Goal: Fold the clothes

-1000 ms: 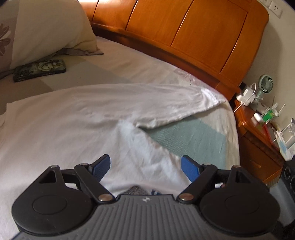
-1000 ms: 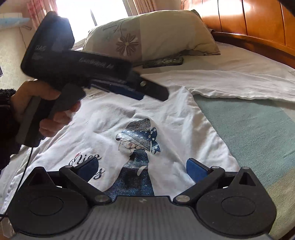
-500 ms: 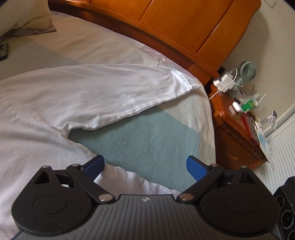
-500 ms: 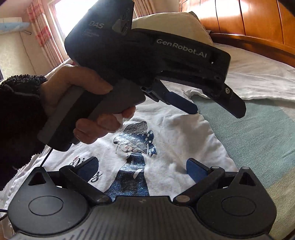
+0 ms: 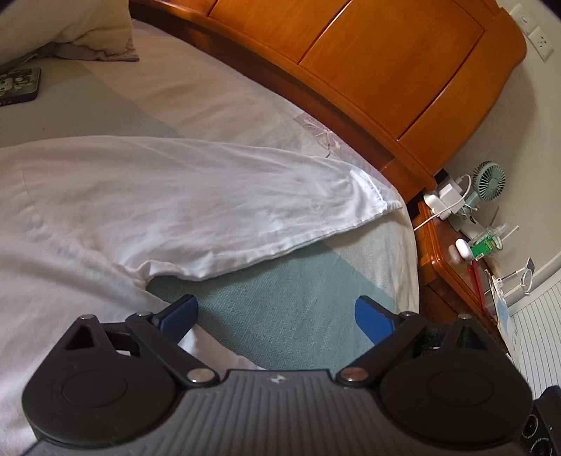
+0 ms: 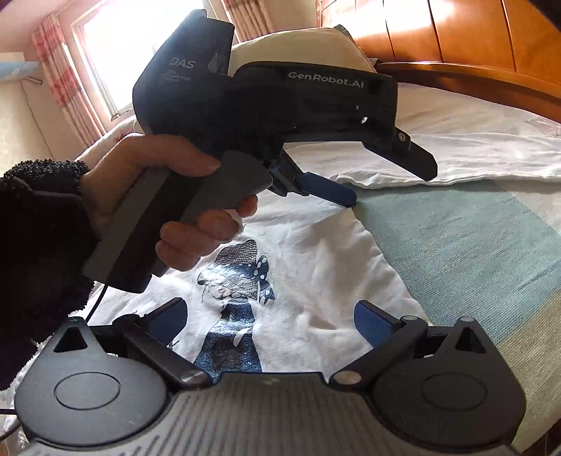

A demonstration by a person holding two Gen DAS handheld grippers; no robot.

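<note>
Left gripper (image 5: pixel 277 317) is spread wide and empty, tilted down over the teal bed (image 5: pixel 298 298) beside the shirt's (image 6: pixel 315 266) side edge, below its armpit. A hand (image 6: pixel 157 196) grips its handle. Right gripper (image 6: pixel 270 321), jaws apart too, hovers over the printed shirt spread flat, sleeve (image 5: pixel 210 203) stretched toward the headboard (image 5: pixel 385 70).

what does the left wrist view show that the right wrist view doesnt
Only the left wrist view: the nightstand with a fan and charger, and the sleeve cuff.

Only the right wrist view: the left hand holding the left gripper, jaws open, the shirt print, the window and the open right gripper.

Both: the white shirt, its sleeve, the bed, the headboard, a pillow.
</note>
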